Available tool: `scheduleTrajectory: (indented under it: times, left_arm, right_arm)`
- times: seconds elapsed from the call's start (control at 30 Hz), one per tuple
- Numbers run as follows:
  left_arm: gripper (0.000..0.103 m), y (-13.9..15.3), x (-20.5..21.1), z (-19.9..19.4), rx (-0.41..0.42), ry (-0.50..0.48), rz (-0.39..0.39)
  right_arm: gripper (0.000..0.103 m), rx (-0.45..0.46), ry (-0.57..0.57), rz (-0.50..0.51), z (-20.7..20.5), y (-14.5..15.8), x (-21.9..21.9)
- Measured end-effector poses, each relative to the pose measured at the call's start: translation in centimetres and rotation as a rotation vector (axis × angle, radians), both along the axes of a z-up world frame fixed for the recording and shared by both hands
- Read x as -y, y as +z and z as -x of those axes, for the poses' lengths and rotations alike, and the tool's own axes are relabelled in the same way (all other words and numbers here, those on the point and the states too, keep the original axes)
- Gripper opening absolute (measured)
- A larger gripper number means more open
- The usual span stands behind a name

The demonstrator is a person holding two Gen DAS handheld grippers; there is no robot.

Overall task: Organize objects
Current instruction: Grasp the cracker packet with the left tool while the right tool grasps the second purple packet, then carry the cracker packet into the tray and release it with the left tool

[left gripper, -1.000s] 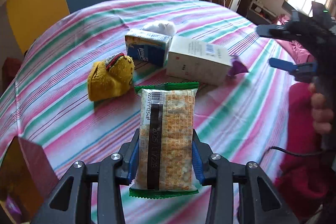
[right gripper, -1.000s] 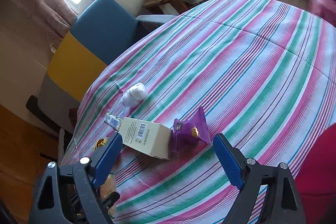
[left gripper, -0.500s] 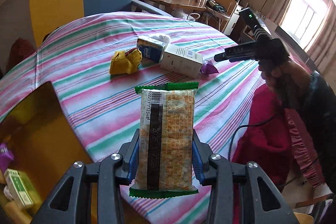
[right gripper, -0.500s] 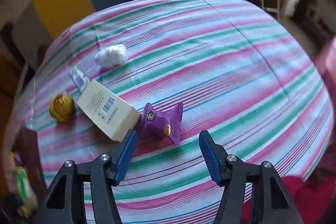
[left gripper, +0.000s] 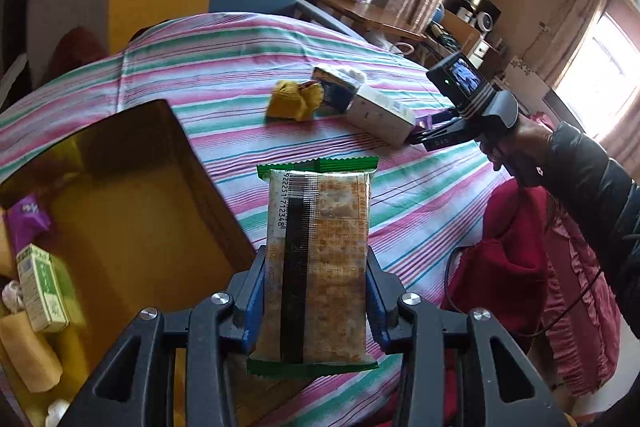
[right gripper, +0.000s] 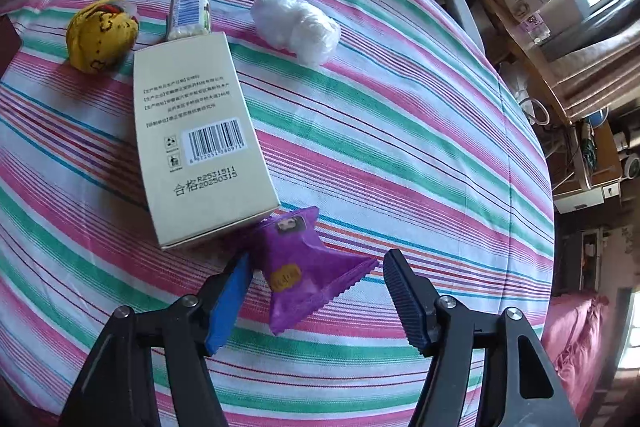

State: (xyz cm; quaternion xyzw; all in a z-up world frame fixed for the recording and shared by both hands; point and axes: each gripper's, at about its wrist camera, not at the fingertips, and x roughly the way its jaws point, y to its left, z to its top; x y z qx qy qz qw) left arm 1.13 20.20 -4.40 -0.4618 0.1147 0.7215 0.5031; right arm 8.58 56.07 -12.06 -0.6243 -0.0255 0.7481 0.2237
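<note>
My left gripper (left gripper: 316,269) is shut on a green-edged cracker packet (left gripper: 320,227), held upright above the table's near edge beside an open brown cardboard box (left gripper: 200,187). My right gripper (right gripper: 318,279) points down over a purple snack packet (right gripper: 296,259) that lies on the striped cloth against a cream box (right gripper: 200,147). Its jaws stand partly open on either side of the packet, and the pads do not press on it. In the left wrist view a hand holds the right gripper (left gripper: 424,137) at the cream box's (left gripper: 380,111) end.
A yellow plush (right gripper: 100,35), a tissue pack (right gripper: 192,7) and a white wad (right gripper: 296,27) lie beyond the cream box. The cardboard box holds a purple packet (left gripper: 26,223) and a green carton (left gripper: 40,291). A red cushion (left gripper: 508,267) and a cable hang at the table's right edge.
My left gripper drew back with the cracker packet, bringing the cardboard box into view. My right gripper rolled, narrowed its jaws and sank down around the purple packet.
</note>
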Motion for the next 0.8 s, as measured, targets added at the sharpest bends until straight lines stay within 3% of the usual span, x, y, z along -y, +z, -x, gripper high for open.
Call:
scheduleTrajectory:
  times: [0.03,0.1,0.37,0.5,0.8]
  left_arm:
    - [0.042,-0.1,0.2,0.1,0.005,0.01,0.0]
    - [0.042,-0.2,0.8,0.2,0.012,0.025,0.0]
    - [0.042,0.0,2.2,-0.2,0.002,0.055,-0.024]
    - [0.042,0.3,3.6,-0.1,0.002,0.085,-0.034]
    - [0.042,0.4,10.4,2.0,-0.01,0.272,-0.051]
  right_arm:
    - [0.051,0.0,-0.001,0.01,0.1,-0.2,-0.1]
    - [0.042,-0.025,-0.013,0.021,-0.1,-0.1,-0.2]
    - [0.041,-0.061,-0.056,0.181,-1.7,1.9,2.8]
    - [0.041,-0.076,0.004,0.236,-1.2,2.7,6.8]
    - [0.041,-0.176,0.065,0.268,3.1,2.4,14.4]
